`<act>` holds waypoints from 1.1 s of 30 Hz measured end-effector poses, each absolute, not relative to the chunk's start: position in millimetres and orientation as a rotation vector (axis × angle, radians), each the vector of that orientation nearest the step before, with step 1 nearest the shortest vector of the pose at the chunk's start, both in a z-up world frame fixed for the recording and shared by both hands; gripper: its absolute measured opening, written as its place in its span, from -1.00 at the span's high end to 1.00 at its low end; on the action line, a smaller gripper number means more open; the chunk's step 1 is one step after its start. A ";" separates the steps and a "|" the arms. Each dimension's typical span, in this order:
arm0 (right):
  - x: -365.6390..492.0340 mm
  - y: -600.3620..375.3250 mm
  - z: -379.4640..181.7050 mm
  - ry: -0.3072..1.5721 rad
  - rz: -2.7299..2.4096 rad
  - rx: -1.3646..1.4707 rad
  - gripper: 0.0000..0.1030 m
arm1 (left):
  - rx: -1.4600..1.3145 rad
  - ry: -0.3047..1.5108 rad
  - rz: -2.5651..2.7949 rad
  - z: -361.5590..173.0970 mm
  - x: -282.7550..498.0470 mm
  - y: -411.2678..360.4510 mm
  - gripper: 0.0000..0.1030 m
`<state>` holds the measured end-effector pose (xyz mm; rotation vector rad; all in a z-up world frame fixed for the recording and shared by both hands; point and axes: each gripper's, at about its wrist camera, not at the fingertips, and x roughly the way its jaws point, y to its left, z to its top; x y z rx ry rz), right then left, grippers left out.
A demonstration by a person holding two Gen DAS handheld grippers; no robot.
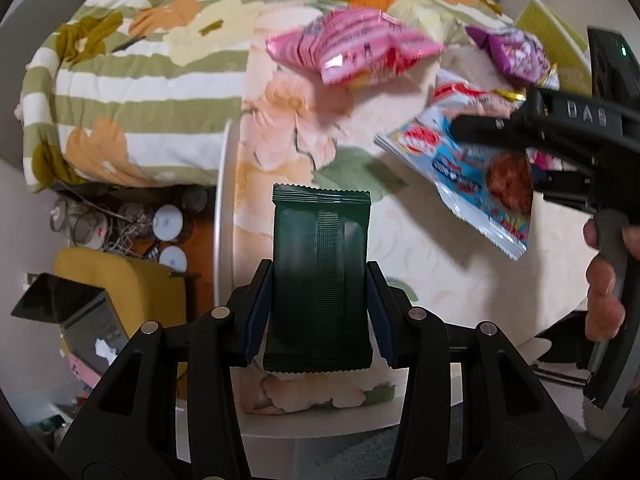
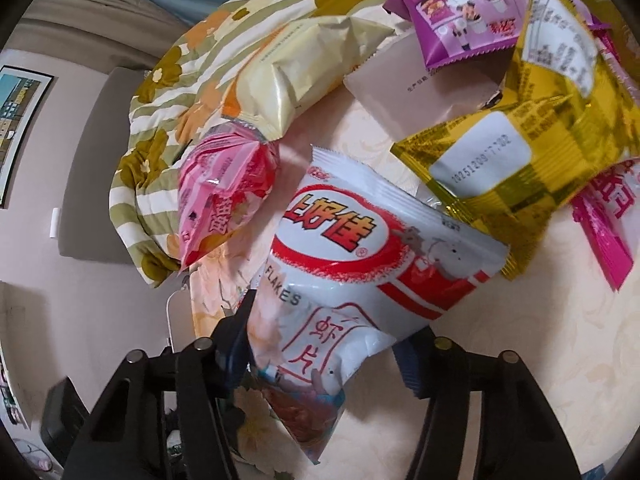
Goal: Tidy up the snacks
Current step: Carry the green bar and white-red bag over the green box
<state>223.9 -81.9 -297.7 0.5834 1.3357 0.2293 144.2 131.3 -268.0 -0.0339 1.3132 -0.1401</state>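
Note:
My left gripper (image 1: 320,280) is shut on a dark green snack packet (image 1: 320,264), held flat above the floral tablecloth (image 1: 420,280). My right gripper (image 2: 324,340) is shut on a white, red and blue shrimp-flakes bag (image 2: 360,264); in the left wrist view that gripper (image 1: 496,152) holds the bag (image 1: 472,176) above the table at right. On the table lie a pink bag (image 2: 224,196), a pale yellow bag (image 2: 296,68), a purple bag (image 2: 460,8), a gold packet (image 2: 520,152) and a magenta packet (image 2: 608,216).
A bed with a green-striped floral quilt (image 1: 132,92) lies beyond the table. The white table edge (image 1: 222,208) runs at left, with a yellow chair (image 1: 120,288) and floor clutter (image 1: 120,216) below it. A plain beige packet (image 2: 408,80) sits among the snacks.

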 end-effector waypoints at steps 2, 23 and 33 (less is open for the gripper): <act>220.1 -85.0 -291.2 1.324 0.227 0.584 -0.07 | -0.046 1.303 -0.144 -259.3 144.7 134.3 0.20; 164.1 -172.1 -170.6 1.037 0.135 0.581 -0.07 | 0.027 1.069 -0.375 -133.4 184.8 44.9 0.20; 179.0 -286.5 -126.5 0.929 0.071 0.490 -0.07 | -0.001 1.000 -0.445 -103.1 218.8 -95.3 0.20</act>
